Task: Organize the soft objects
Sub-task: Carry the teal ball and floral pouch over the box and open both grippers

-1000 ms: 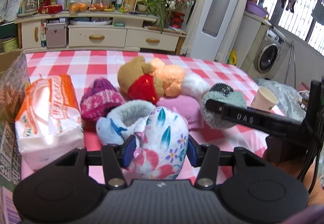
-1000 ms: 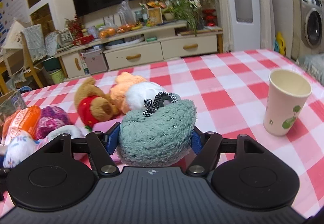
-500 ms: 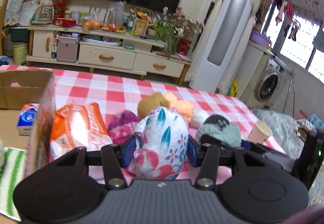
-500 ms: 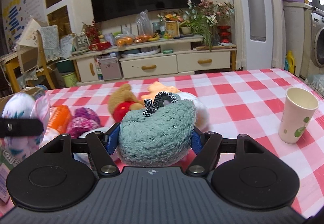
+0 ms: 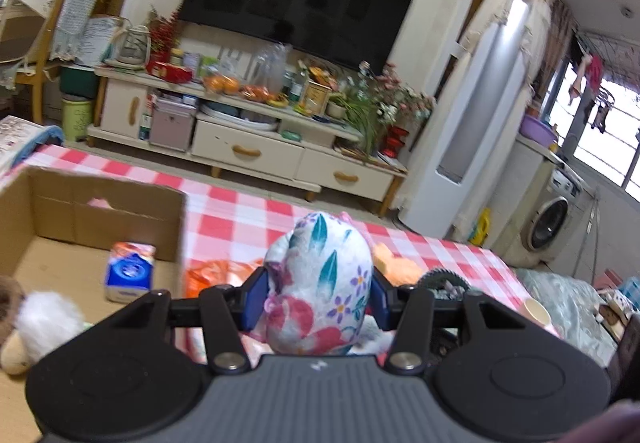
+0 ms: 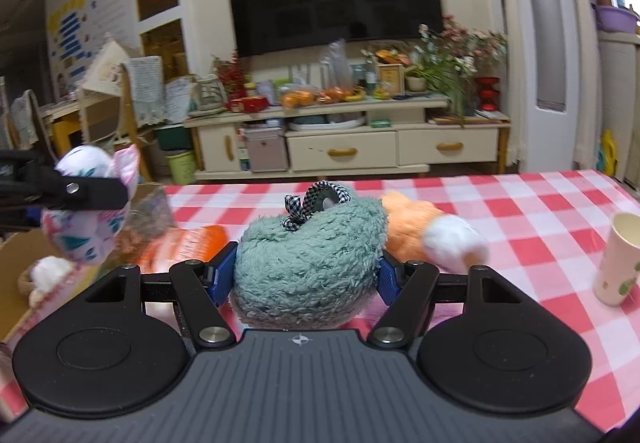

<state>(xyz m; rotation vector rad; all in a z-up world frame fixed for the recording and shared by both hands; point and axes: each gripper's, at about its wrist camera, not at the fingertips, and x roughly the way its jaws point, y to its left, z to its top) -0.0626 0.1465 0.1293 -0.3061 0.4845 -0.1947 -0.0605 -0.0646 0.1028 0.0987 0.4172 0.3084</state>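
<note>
My left gripper (image 5: pixel 318 299) is shut on a floral cloth toy (image 5: pixel 320 283), white with teal leaves and pink flowers, held above the table near the cardboard box (image 5: pixel 100 207). In the right wrist view that floral toy (image 6: pixel 86 215) hangs at the far left, pinched in the left gripper's fingers (image 6: pixel 96 194). My right gripper (image 6: pixel 306 273) is shut on a fluffy teal plush (image 6: pixel 308 263) with a checked bow, lifted over the checked tablecloth (image 6: pixel 520 211). An orange and white plush (image 6: pixel 424 231) lies behind it.
The box holds a blue-and-white pack (image 5: pixel 130 271) and a white and brown plush (image 5: pixel 36 323). An orange tissue pack (image 6: pixel 180 247) lies beside the box. A paper cup (image 6: pixel 618 259) stands at the right. A TV cabinet (image 6: pixel 344 139) lies beyond the table.
Both grippers have risen and swung left with their toys. The open box has come into the left wrist view, and the pile of plush toys has dropped low and mostly out of sight.
</note>
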